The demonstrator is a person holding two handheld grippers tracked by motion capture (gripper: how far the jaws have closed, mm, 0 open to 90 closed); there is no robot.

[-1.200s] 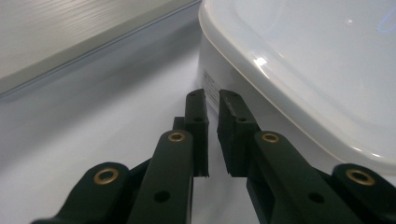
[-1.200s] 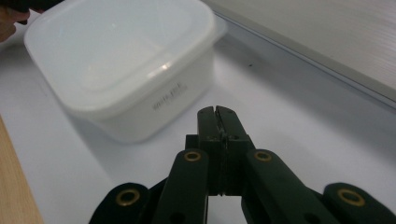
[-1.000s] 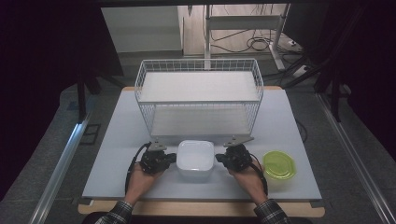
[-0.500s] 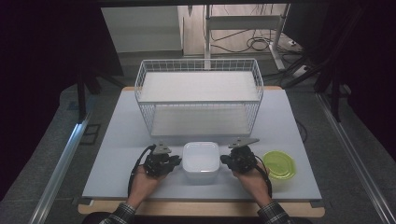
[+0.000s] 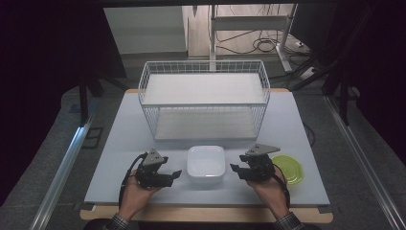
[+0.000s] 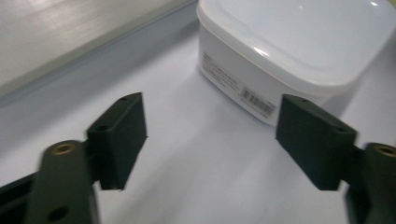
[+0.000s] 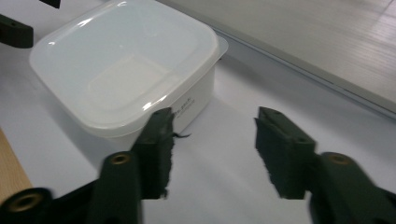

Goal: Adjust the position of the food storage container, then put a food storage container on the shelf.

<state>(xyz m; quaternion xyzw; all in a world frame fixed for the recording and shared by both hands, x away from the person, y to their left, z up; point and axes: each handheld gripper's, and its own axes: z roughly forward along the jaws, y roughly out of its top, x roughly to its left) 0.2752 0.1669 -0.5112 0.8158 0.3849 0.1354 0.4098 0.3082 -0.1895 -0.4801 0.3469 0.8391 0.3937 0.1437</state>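
Observation:
A white square lidded container (image 5: 206,164) sits on the pale table mat (image 5: 124,143), near the front edge. My left gripper (image 5: 175,174) rests just left of it, open, with a small gap to the container's side. My right gripper (image 5: 234,168) rests just right of it, also open and apart from it. In the left gripper view, the container (image 6: 299,42) lies ahead to the upper right of the gripper (image 6: 212,128), a barcode label on its wall. In the right gripper view, the container (image 7: 126,65) lies ahead and left of the gripper (image 7: 212,128).
A white wire basket (image 5: 204,96) with a shelf stands behind the container, mid-table. A round yellow-green lid (image 5: 289,168) lies flat just right of my right hand. The wooden table edge (image 5: 206,214) runs along the front.
Both grippers were close against the container's sides; they have drawn outward, leaving gaps. The container shifted slightly right, then stayed put.

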